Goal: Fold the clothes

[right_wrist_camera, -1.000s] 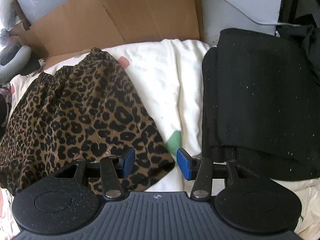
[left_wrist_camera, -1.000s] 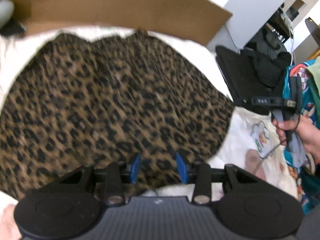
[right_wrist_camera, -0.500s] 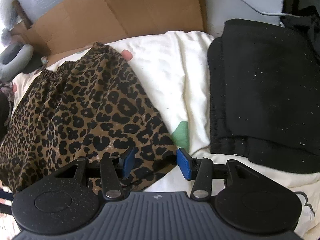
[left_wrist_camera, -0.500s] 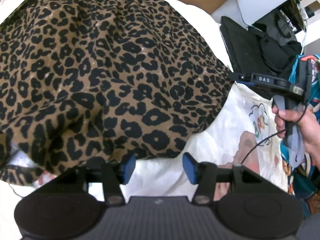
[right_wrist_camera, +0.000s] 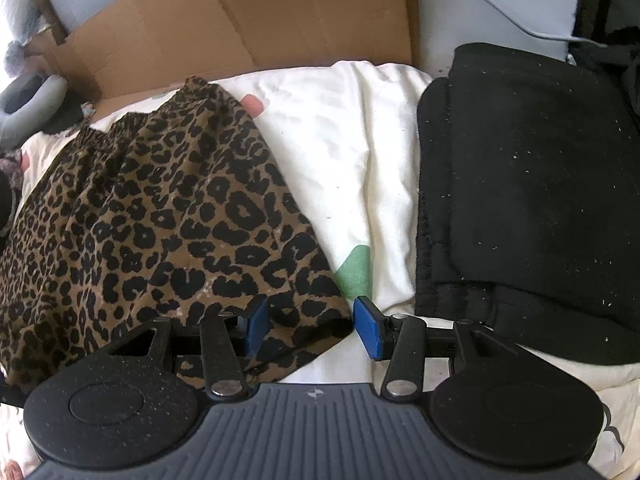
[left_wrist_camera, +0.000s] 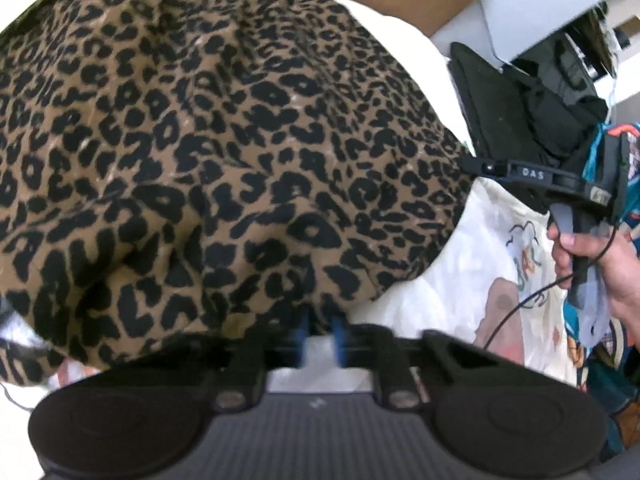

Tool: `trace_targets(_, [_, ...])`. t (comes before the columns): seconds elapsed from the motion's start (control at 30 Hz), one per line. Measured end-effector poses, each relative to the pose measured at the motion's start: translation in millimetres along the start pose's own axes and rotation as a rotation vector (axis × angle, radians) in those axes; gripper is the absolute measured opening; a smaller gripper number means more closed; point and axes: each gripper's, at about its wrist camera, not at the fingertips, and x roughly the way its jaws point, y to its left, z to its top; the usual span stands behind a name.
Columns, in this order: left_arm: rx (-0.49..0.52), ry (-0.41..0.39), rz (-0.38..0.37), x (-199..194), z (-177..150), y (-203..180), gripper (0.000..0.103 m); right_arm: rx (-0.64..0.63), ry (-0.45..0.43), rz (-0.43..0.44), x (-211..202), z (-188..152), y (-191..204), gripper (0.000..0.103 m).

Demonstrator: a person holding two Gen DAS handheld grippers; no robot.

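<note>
A leopard-print skirt [left_wrist_camera: 240,140] lies spread on a white printed sheet [left_wrist_camera: 480,264]. My left gripper [left_wrist_camera: 320,334] is shut on the skirt's near hem, and the cloth bunches up over its blue pads. In the right wrist view the skirt [right_wrist_camera: 160,220] fills the left side, its elastic waistband at the far end. My right gripper [right_wrist_camera: 314,328] stands open with the skirt's near right corner lying between its fingers. A person's hand [left_wrist_camera: 592,256] grips the right gripper's handle at the right edge of the left wrist view.
A folded black garment [right_wrist_camera: 528,184] lies on the sheet [right_wrist_camera: 360,140] to the right of the skirt. A flattened cardboard box [right_wrist_camera: 240,28] leans behind the bed. A grey cushion [right_wrist_camera: 28,100] sits at the far left. Dark bags [left_wrist_camera: 560,80] stand at the back right.
My left gripper went from open to shut on the skirt's near hem. The right gripper stayed open and edged slightly forward around the skirt's corner.
</note>
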Motion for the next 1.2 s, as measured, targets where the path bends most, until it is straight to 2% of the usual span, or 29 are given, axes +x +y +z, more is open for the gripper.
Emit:
trace_targets(0.07, [0.003,-0.002,-0.006,-4,-2,3,0.002,0.014,-0.004,0.002,1,1,-3,0.053])
trace_targets(0.33, [0.037,0.009,-0.055,-25,-9,10,0.001,0.004,-0.004,0.007,7,4,-5,0.053])
trace_targets(0.47, [0.103,0.026,-0.081,-43,-6,6,0.001,-0.014,0.012,0.004,11,3,-6,0.053])
trace_targets(0.63, [0.147,0.017,-0.053,-58,-1,10,0.001,-0.024,0.023,0.007,15,1,-8,0.052])
trace_targets(0.73, [0.127,0.026,-0.032,-49,-1,13,0.002,-0.032,0.030,0.000,18,1,-8,0.052])
trace_targets(0.77, [0.106,0.042,-0.037,-44,-1,14,0.005,-0.033,0.031,-0.001,18,2,-7,0.052])
trace_targets(0.93, [0.024,0.082,-0.017,-17,-7,18,0.038,-0.036,0.030,-0.004,16,5,-7,0.050])
trace_targets(1.1, [-0.007,0.115,-0.018,-2,-14,20,0.055,-0.026,0.005,0.007,8,4,-8,0.050])
trace_targets(1.2, [-0.024,0.130,-0.021,6,-17,21,0.058,-0.021,-0.006,0.005,6,6,-9,0.050])
